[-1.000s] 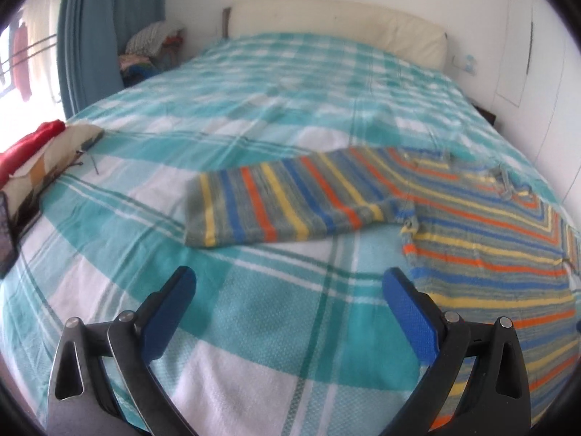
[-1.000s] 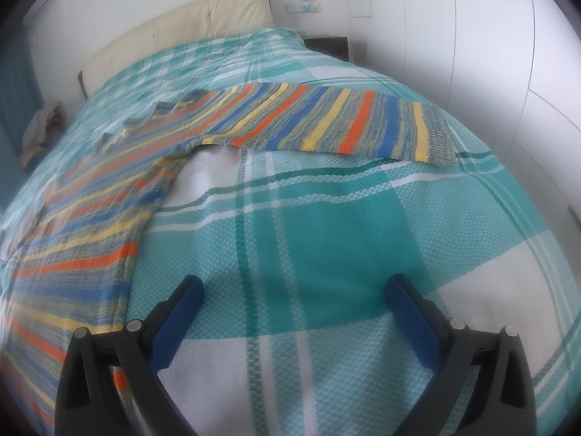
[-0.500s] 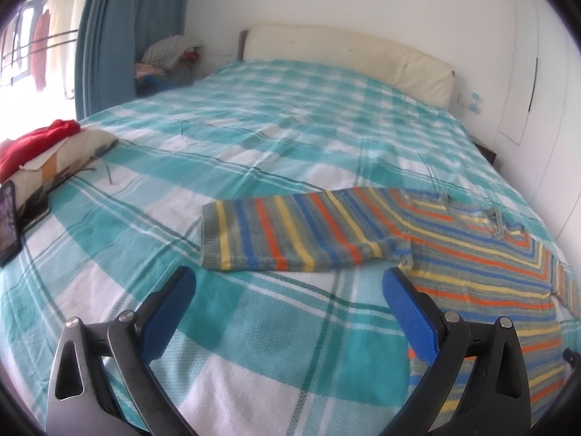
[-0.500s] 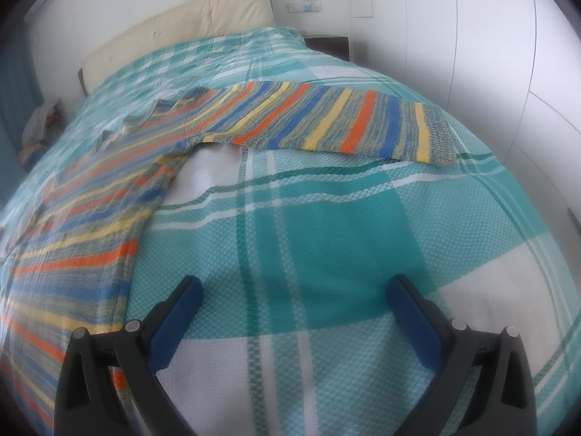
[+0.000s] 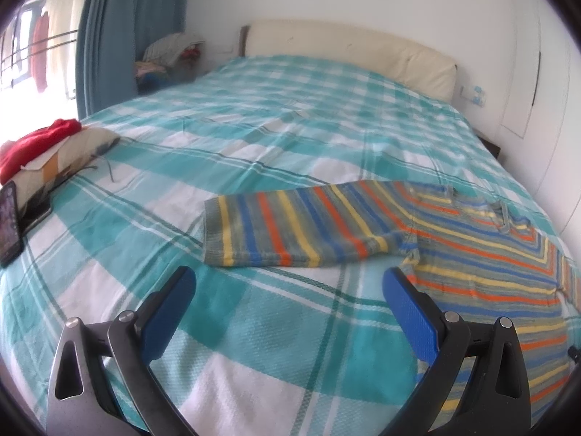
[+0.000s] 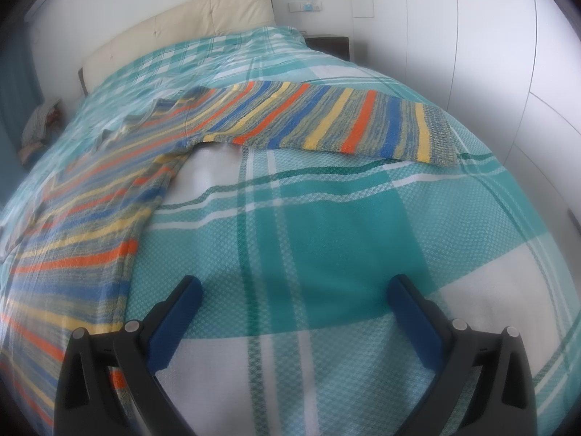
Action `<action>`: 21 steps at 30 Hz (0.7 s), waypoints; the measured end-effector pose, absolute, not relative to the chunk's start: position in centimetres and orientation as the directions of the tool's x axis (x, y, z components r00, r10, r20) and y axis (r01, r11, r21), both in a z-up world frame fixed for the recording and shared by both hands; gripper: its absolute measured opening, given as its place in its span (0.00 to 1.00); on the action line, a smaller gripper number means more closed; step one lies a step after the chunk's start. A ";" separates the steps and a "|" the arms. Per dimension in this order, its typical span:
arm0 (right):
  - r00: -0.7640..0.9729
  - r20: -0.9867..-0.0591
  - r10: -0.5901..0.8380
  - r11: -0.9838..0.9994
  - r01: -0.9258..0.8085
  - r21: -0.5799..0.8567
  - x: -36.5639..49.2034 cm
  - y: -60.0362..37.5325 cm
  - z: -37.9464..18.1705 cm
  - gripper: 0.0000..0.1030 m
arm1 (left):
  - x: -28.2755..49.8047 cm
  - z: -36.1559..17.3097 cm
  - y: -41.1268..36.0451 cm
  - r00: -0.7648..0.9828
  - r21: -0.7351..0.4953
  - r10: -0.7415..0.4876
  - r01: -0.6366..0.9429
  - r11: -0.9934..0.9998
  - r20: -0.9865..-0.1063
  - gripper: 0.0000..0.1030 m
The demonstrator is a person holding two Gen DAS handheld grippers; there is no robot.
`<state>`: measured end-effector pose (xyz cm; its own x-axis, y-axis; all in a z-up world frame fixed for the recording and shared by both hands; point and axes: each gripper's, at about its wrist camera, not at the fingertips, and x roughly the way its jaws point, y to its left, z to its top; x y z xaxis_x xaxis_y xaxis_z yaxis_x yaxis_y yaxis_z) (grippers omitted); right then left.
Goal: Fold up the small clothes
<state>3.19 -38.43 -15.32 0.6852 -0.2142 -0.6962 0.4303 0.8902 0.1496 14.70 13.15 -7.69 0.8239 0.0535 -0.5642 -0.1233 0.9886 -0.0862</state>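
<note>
A small striped knit sweater (image 5: 483, 254) in orange, blue, yellow and grey lies flat on the bed. Its left sleeve (image 5: 301, 229) stretches out sideways in the left wrist view, just beyond my open left gripper (image 5: 288, 287), which hovers over bare bedspread and holds nothing. In the right wrist view the sweater body (image 6: 83, 225) runs down the left side and the other sleeve (image 6: 337, 123) reaches right, its cuff near the bed's edge. My right gripper (image 6: 294, 290) is open over the bedspread, clear of the sleeve.
The bed carries a teal and white checked cover (image 5: 254, 138) with a cream headboard (image 5: 348, 51). A phone (image 5: 9, 225), a pillow and a red garment (image 5: 40, 141) sit at the left edge. White wardrobe doors (image 6: 472, 36) stand right of the bed.
The left gripper has lifted and drawn back, so the left sleeve sits lower and smaller in its view and more of the bed shows. The right gripper has barely moved.
</note>
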 end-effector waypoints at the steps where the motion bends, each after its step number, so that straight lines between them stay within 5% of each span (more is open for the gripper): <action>1: 0.685 -0.696 -0.214 0.890 0.430 0.150 3.2 -38.4 -15.3 0.99 | 14.7 -7.7 13.1 0.824 -0.086 0.054 -0.123 0.989 -0.564 0.99; 21: 0.683 -0.697 -0.216 0.891 0.431 0.145 3.2 -38.4 -15.3 0.99 | 14.7 -7.8 13.2 0.818 -0.074 0.065 -0.129 0.989 -0.571 0.99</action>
